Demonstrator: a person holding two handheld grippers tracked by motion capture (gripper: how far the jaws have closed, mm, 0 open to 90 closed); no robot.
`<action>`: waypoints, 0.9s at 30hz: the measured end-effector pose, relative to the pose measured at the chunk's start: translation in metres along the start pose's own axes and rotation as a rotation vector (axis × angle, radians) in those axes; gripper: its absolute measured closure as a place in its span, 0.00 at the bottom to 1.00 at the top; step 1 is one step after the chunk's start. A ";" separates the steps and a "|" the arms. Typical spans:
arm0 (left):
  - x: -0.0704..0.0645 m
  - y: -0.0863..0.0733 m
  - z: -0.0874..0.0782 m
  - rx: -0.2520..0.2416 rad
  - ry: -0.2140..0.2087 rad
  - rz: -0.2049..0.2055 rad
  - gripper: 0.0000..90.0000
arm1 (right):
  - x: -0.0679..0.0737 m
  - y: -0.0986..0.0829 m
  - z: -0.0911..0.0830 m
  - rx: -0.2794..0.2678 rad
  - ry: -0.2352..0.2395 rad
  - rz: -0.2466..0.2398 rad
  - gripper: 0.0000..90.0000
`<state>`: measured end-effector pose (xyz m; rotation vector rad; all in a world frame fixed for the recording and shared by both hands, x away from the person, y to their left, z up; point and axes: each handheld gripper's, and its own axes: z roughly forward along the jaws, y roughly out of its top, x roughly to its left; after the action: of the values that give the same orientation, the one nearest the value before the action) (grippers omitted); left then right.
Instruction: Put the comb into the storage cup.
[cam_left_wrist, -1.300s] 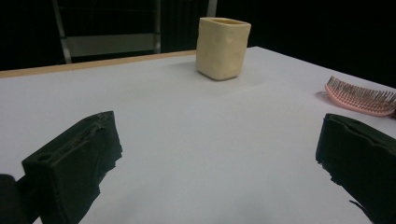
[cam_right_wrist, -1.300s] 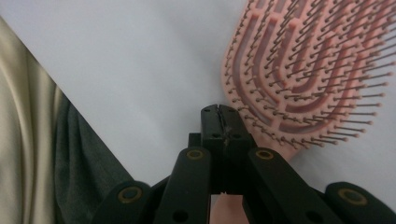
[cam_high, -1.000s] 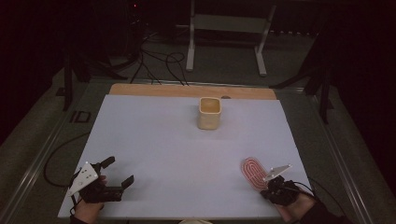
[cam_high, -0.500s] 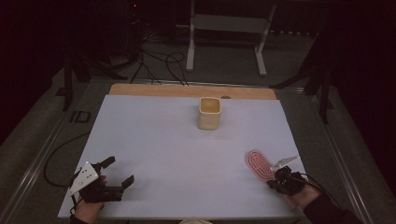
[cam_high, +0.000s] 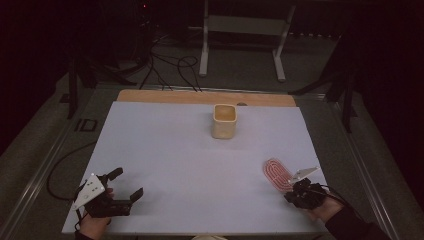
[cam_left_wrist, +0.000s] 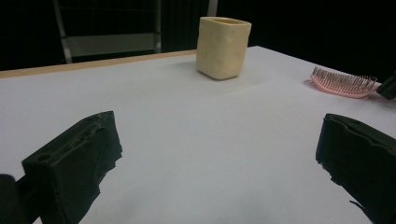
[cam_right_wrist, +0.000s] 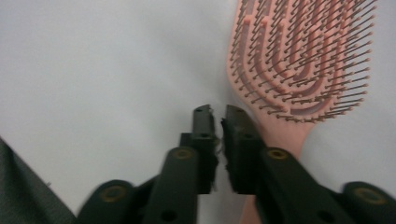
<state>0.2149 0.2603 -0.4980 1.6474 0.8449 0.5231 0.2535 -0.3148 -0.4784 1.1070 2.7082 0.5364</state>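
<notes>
The right gripper (cam_right_wrist: 217, 116) has its jaws pressed almost together, holding nothing, with the pink hairbrush (cam_right_wrist: 299, 60) lying bristles-up just beside it. The left gripper (cam_high: 122, 186) rests with jaws spread wide apart. Far ahead of both stands the cream cup (cam_high: 224, 121).

Pink hairbrush (cam_high: 277, 173) flat, bristles up, table's near right; cream square cup (cam_high: 224, 121) upright, far centre.
</notes>
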 end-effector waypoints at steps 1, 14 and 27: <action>0.000 0.000 0.000 0.000 0.000 0.000 0.00 | 0.001 0.000 -0.001 -0.002 -0.006 0.003 0.83; 0.000 0.000 -0.001 0.000 0.002 -0.002 0.00 | 0.004 0.000 -0.013 0.003 -0.008 0.037 0.32; 0.001 0.000 -0.001 0.001 0.001 -0.004 0.00 | -0.005 0.002 -0.016 0.072 -0.023 0.128 0.13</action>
<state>0.2149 0.2615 -0.4981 1.6460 0.8491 0.5202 0.2533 -0.3211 -0.4630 1.3034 2.6698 0.4452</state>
